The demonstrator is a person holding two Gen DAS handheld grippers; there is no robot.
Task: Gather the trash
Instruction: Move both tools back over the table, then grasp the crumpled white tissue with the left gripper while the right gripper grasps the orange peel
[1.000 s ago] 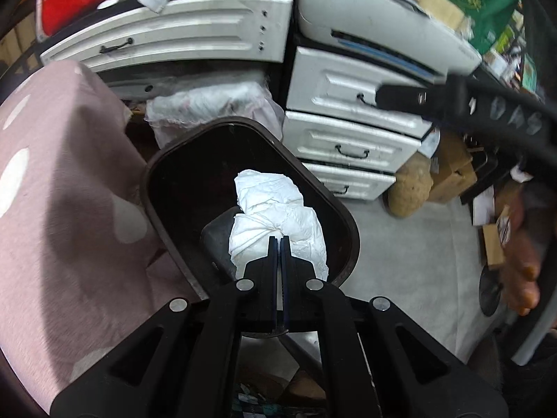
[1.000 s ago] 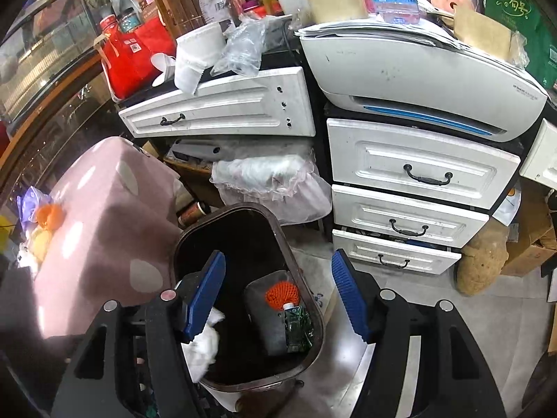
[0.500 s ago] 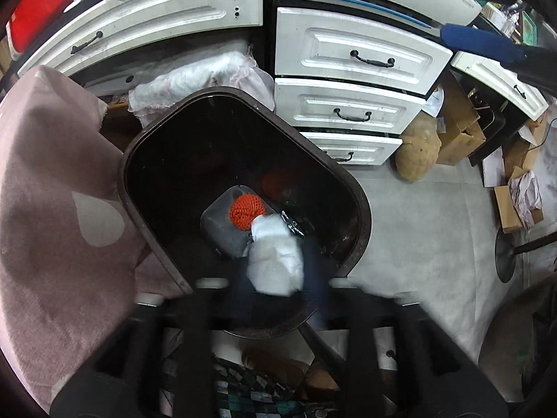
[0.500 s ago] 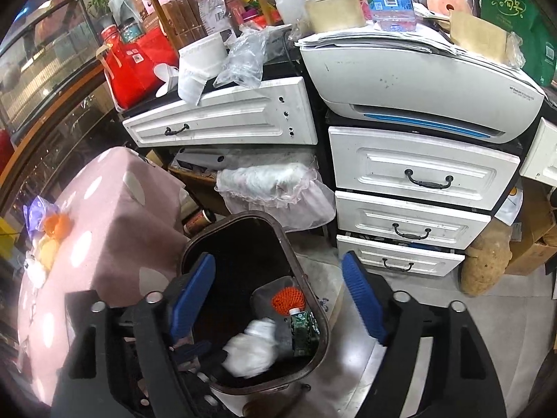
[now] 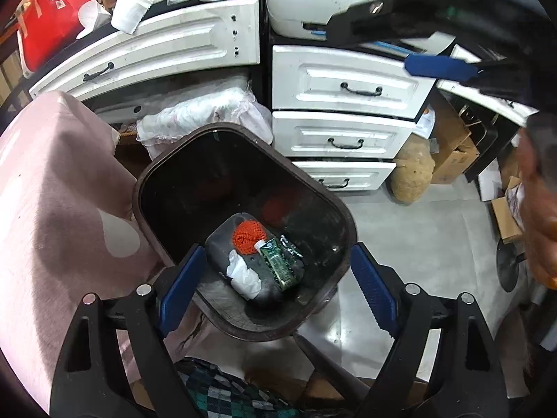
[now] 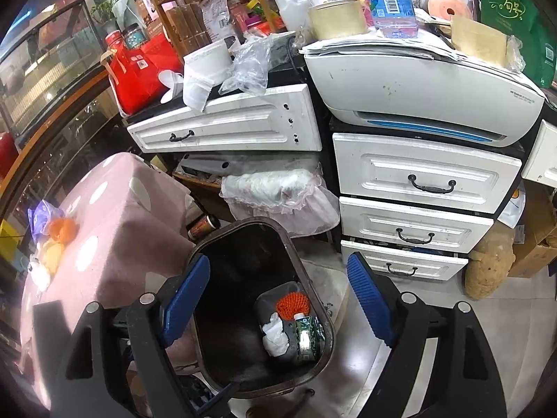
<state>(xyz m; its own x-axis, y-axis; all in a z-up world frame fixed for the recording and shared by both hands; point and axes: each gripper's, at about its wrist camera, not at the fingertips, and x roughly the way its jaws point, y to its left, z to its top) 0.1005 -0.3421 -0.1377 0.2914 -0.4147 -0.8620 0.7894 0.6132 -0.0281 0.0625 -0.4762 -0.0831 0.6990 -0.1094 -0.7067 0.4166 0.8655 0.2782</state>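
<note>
Fingers (image 5: 181, 285) of left gripper (image 5: 276, 287) just opened wide, empty, above brown bin (image 5: 243, 327) holding white crumpled tissue (image 5: 243, 275), orange mesh (image 5: 249, 237), green tube (image 5: 278, 264); right gripper (image 6: 278, 301) likewise spread, empty; white drawers (image 5: 344, 132) behind.

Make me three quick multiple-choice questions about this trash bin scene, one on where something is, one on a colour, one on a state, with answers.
1. Where is the crumpled white tissue?
A. on the pink cloth
B. inside the dark bin
C. on the floor

2. What colour is the mesh ball in the bin?
A. orange
B. blue
C. white

3. How is the left gripper?
A. shut on the tissue
B. shut, empty
C. open, empty

Answers: B, it lies on the bin's bottom; A, orange netting beside the tissue; C, pads wide apart above the bin.
</note>
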